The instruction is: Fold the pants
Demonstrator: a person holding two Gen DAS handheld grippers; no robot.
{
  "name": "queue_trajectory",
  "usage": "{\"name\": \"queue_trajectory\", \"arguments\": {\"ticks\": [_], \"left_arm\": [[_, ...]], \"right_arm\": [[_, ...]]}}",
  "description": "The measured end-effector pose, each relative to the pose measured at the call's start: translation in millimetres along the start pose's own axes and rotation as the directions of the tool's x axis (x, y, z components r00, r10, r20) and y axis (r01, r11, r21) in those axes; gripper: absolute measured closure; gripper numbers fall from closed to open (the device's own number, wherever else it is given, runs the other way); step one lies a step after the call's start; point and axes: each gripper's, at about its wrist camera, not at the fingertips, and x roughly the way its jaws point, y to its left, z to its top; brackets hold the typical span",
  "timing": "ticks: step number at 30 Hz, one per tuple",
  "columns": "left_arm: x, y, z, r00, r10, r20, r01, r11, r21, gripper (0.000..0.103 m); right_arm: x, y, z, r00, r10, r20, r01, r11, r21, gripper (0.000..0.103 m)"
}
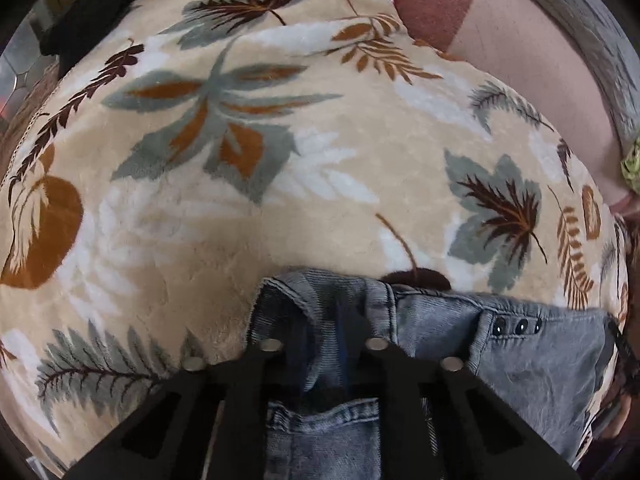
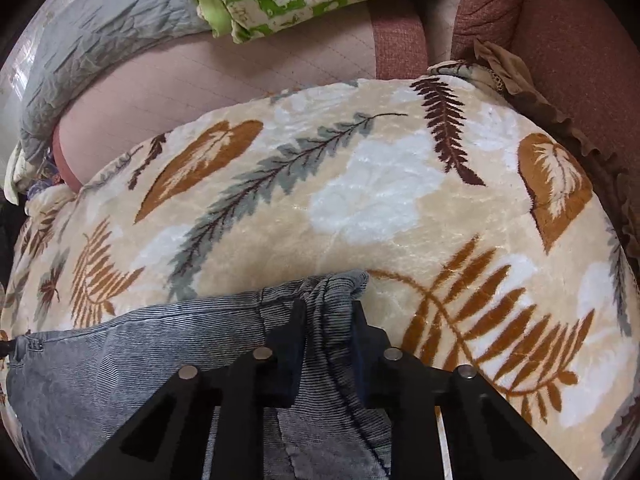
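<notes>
Left wrist view: my left hand-held gripper (image 1: pixel 324 344) clamped on waistband corner of jeans (image 1: pixel 520 356), which lie on leaf-print blanket (image 1: pixel 240 220). Right hand-held gripper (image 2: pixel 326 334) pinching opposite bunched denim edge (image 2: pixel 336 284). Risks: thick seam slipping from pads on lift; uneven pull skewing fold; plush blanket dragging up with fabric.
</notes>
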Motion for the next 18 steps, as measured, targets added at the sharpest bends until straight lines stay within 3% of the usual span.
{"name": "queue_trajectory", "arguments": {"ticks": [3,9,12,18], "left_arm": [[-4.3,1.6,-0.6,1.000,-0.005,0.024,0.005,1.000,-0.007,0.100],[-47.8,2.6,-12.3,0.986,-0.046,0.160,0.046,0.999,0.000,0.100],[-82.0,1.0,-21.9,0.971,-0.095,0.220,0.095,0.995,0.008,0.100],[-156.1,-0.7,-66.9,0.923,-0.191,0.334,0.173,0.981,0.085,0.100]], "right_arm": [[-8.2,0.4,-1.3,1.000,0.016,0.017,-0.016,1.000,0.003,0.086],[-48.3,-0.3,-6.5,0.995,0.060,0.080,-0.060,0.998,-0.002,0.087],[-77.8,-6.9,-11.6,0.988,0.102,0.113,-0.103,0.995,0.008,0.087],[-144.6,-28.8,-36.5,0.967,0.173,0.186,-0.183,0.982,0.038,0.087]]}}
